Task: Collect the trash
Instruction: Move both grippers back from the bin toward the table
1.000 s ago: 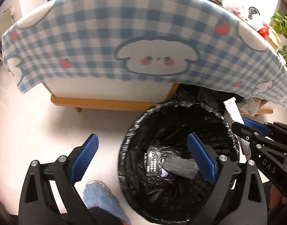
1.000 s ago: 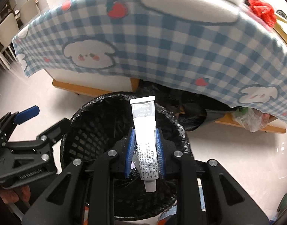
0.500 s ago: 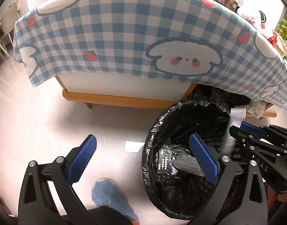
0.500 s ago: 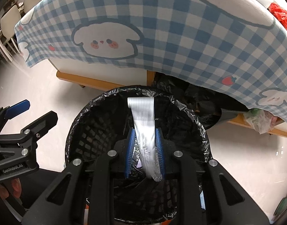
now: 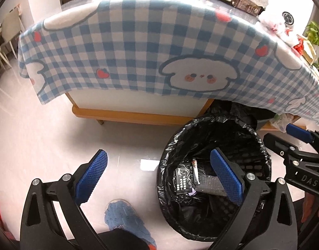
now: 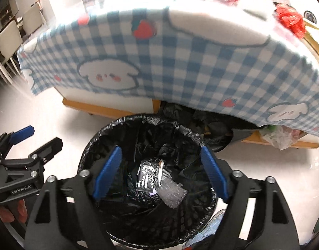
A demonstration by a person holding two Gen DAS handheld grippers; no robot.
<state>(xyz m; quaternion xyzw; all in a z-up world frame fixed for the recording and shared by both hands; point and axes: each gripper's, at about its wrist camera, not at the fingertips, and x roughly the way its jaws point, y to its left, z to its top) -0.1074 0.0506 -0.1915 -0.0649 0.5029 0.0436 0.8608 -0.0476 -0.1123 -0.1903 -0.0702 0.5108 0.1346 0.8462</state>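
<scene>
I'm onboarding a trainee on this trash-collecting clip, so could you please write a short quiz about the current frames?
1. True or false: the right gripper is open and holds nothing.
2. Where does the tube lie? A) on the floor B) inside the trash bin C) on the tablecloth
3. Fill in: the bin is lined with a ____ plastic bag.

Key: 1 true; 2 B, beside a black packet; 3 black. The left gripper is open too.

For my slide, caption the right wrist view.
Open right gripper above black-lined trash bin holding a crinkled tube.
</scene>
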